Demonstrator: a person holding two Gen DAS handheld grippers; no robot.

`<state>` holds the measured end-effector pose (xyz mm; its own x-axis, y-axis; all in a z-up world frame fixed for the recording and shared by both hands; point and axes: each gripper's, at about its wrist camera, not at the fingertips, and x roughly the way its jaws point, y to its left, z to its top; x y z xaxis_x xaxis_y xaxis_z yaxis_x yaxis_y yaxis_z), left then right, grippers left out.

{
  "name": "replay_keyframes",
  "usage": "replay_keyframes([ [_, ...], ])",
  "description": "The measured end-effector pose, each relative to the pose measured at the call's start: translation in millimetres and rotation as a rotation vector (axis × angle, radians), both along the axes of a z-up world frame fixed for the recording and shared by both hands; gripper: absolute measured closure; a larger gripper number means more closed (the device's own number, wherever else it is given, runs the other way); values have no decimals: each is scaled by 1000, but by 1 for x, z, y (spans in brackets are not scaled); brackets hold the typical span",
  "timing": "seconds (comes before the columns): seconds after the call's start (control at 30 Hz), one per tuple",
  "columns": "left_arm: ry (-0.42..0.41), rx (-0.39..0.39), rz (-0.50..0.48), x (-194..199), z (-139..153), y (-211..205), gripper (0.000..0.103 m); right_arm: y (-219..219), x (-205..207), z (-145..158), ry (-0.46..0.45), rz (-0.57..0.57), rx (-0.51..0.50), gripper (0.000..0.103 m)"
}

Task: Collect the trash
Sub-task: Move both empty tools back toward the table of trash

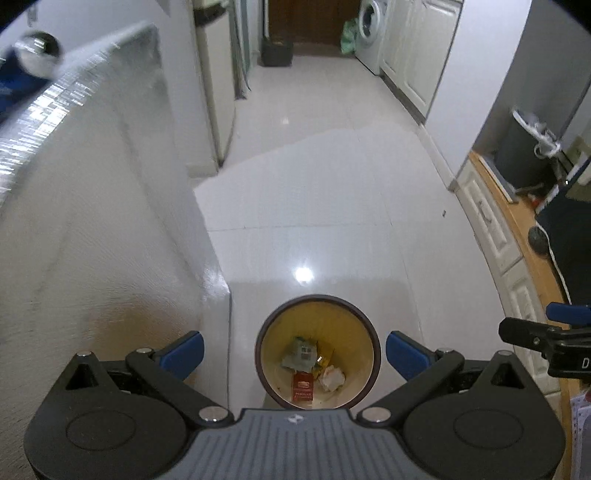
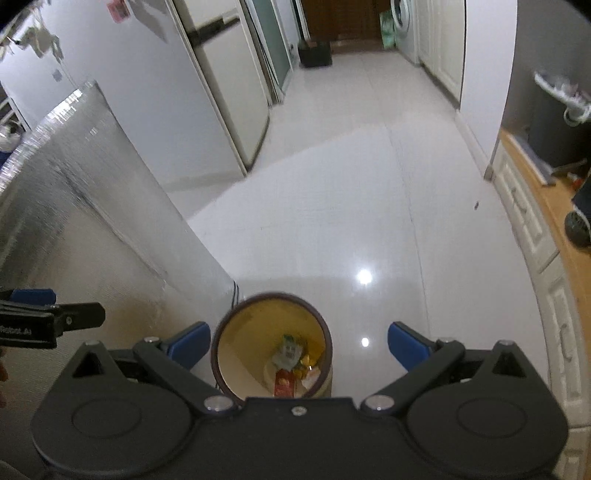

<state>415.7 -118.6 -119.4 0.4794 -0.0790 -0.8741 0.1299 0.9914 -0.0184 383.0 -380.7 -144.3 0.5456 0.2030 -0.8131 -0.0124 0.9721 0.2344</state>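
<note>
A round bin [image 1: 373,343] with a dark rim and yellow inside stands on the white floor. In it lie a red packet [image 1: 303,391], a crumpled white paper [image 1: 332,378] and a grey-green wrapper [image 1: 301,354]. My left gripper [image 1: 294,352] hovers above the bin, open and empty, blue pads wide apart. In the right wrist view the same bin [image 2: 221,354] sits below and left of centre, holding the red packet [image 2: 283,384]. My right gripper [image 2: 299,349] is open and empty too. Each gripper shows at the other view's edge.
A tall white cabinet side [image 1: 110,240] rises close on the left, right beside the bin. White drawers under a wooden counter [image 1: 517,229] run along the right. A fridge [image 2: 229,103] and a washing machine [image 1: 371,33] stand farther down the tiled floor [image 1: 332,192].
</note>
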Motion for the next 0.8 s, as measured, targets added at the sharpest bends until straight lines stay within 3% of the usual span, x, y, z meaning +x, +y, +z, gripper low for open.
replay_keyframes([
  [0.17, -95, -9, 11, -27, 47, 10, 0, 4, -18, 34, -83, -2, 34, 0],
  [0.47, -318, 11, 52, -73, 130, 43, 0, 34, -48, 100, -268, 44, 9, 0],
  [0.67, -428, 14, 103, -91, 172, 72, 0, 61, -55, 142, -370, 116, 39, 0],
  [0.8, -459, 28, 141, -94, 187, 103, 0, 84, -51, 164, -422, 149, 66, 0],
])
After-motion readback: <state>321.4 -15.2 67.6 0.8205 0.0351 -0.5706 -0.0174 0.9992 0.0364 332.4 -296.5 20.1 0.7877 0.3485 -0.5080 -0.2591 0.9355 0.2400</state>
